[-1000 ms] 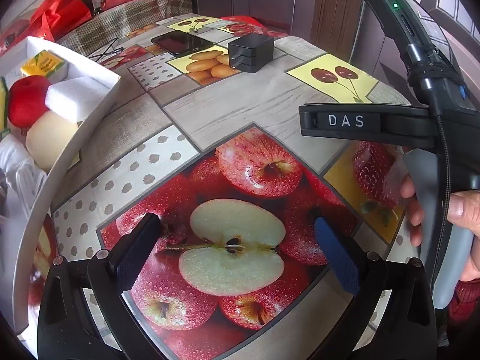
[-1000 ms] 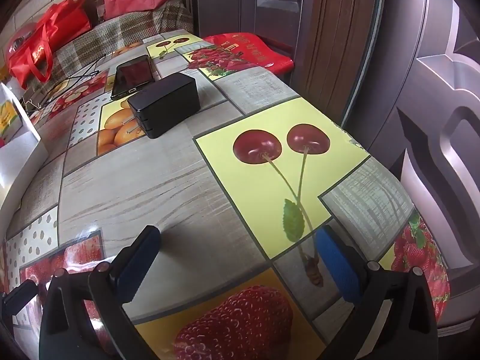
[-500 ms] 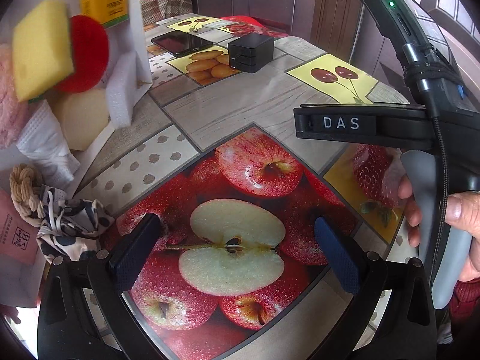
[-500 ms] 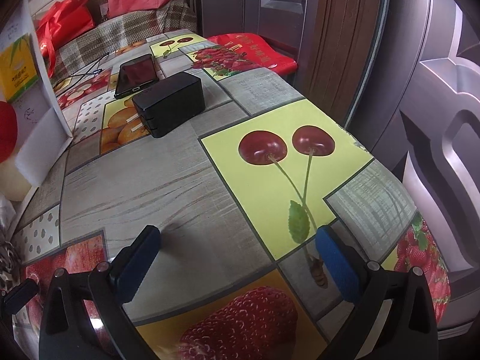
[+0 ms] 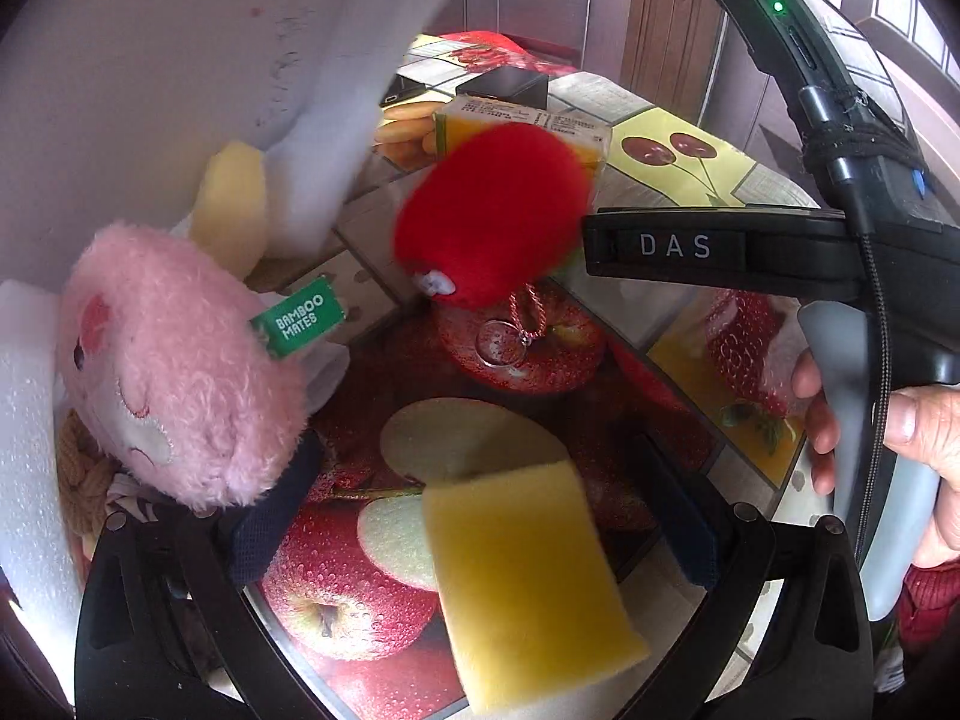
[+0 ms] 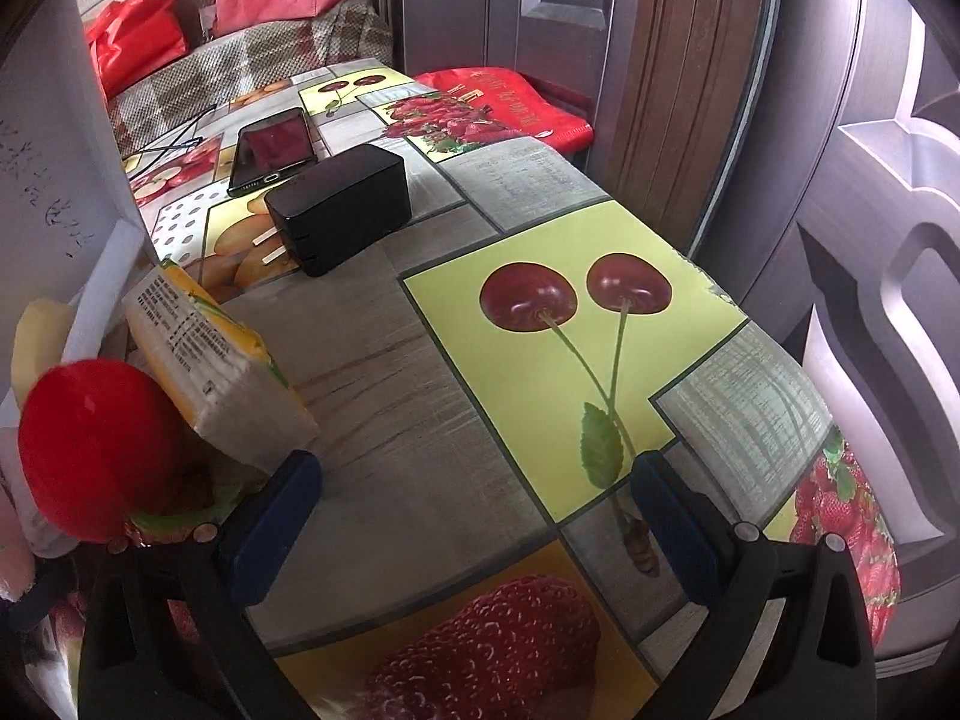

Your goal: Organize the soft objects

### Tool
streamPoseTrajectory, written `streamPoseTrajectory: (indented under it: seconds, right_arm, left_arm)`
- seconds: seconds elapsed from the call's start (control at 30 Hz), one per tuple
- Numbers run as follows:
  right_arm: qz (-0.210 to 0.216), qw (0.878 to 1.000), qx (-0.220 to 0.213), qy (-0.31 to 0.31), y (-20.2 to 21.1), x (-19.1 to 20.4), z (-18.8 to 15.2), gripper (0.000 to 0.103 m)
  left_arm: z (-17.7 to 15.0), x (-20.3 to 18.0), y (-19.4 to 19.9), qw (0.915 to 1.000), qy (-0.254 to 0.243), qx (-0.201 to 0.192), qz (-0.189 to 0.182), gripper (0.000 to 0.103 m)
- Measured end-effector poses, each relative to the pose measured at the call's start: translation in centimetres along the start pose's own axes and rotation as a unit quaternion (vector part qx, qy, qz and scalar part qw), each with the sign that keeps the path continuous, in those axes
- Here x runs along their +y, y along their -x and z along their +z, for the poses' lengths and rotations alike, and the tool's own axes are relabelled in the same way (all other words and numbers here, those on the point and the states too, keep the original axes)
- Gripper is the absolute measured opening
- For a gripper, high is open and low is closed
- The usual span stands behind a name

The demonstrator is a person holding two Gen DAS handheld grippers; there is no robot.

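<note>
A white foam box (image 5: 150, 60) is tipped over and its soft things spill onto the fruit-print table. In the left wrist view a pink plush toy (image 5: 174, 360) lies at the left, a red plush apple (image 5: 492, 210) with a key ring is in the middle, and a yellow sponge (image 5: 522, 576) lies between my fingers. A tissue pack (image 5: 528, 126) lies behind the apple. My left gripper (image 5: 480, 516) is open around the sponge without gripping it. My right gripper (image 6: 474, 528) is open and empty; the red apple (image 6: 90, 450) and tissue pack (image 6: 210, 378) are at its left.
A black charger block (image 6: 342, 216) and a phone (image 6: 273, 147) lie further back on the table. A pale yellow foam piece (image 5: 231, 210) and a knotted rope (image 5: 84, 480) sit at the left. A door and the table's right edge (image 6: 720, 276) are close.
The white box has tipped over and dumped its contents: the pink plush, red apple, sponge and tissue pack have tumbled onto the table in front of my left gripper. Both grippers stayed in place.
</note>
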State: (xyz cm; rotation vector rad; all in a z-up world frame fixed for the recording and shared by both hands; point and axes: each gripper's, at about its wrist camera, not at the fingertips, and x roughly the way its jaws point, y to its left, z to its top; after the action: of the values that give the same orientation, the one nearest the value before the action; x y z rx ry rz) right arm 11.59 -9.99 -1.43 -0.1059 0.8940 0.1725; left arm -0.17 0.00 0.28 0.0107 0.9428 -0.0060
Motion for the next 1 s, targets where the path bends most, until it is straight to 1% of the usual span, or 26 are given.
streamPoseTrajectory:
  seconds: [1.0]
  right_arm:
    - [0.003, 1.000, -0.002, -0.004, 0.07, -0.03, -0.01, 0.103]
  left_arm:
    - [-0.02, 0.00, -0.02, 1.0000, 0.000, 0.000, 0.000, 0.102]
